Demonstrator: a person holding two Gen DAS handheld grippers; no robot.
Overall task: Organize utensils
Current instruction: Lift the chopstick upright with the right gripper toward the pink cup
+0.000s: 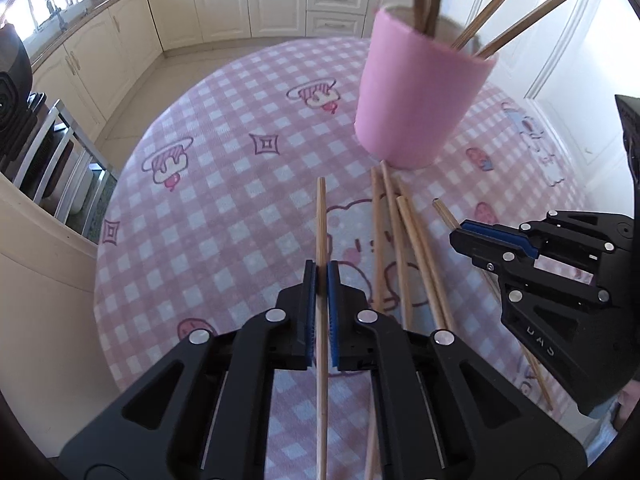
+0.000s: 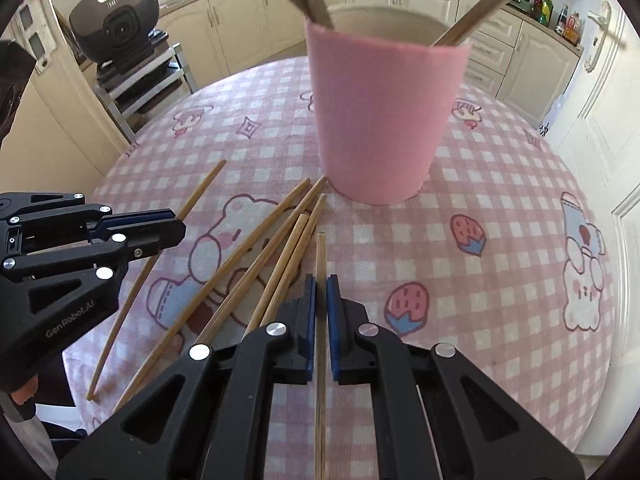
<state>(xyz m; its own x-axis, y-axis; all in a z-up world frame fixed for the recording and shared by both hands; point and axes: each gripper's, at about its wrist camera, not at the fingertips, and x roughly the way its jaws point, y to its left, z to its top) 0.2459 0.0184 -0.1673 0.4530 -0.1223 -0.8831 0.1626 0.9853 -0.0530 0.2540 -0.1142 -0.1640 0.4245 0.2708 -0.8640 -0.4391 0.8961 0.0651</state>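
So, quick rundown of what's on the table:

Left gripper (image 1: pixel 321 270): jaws pinched tight on one chopstick (image 1: pixel 321 224), which runs straight up the middle of the left wrist view between the blue pads, its tip pointing toward the cup. It shows up again at the left edge of the right wrist view (image 2: pixel 176 226), with that stick slanting past it.

Right gripper (image 2: pixel 321 282): same deal, jaws closed snug on its own chopstick (image 2: pixel 320 256), centered low in the right wrist view. In the left wrist view it sits at the right edge (image 1: pixel 460 236).

Pink cup (image 1: pixel 420 96): upright, upper right of the left wrist view, upper middle of the right wrist view (image 2: pixel 384 120). Several sticks already lean out of its top.

Loose chopsticks (image 2: pixel 256 248): a small pile lying flat on the cloth, fanned out between the two grippers, far ends close to the cup's base. In the left wrist view they're just right of center (image 1: pixel 400 232).

Tablecloth (image 1: pixel 208 208): pink and white check with cartoon prints, on a round table.

Background: cream kitchen cabinets (image 1: pixel 224 4) along the top, and a dark appliance (image 2: pixel 114 20) on a rack at upper left of the right wrist view.
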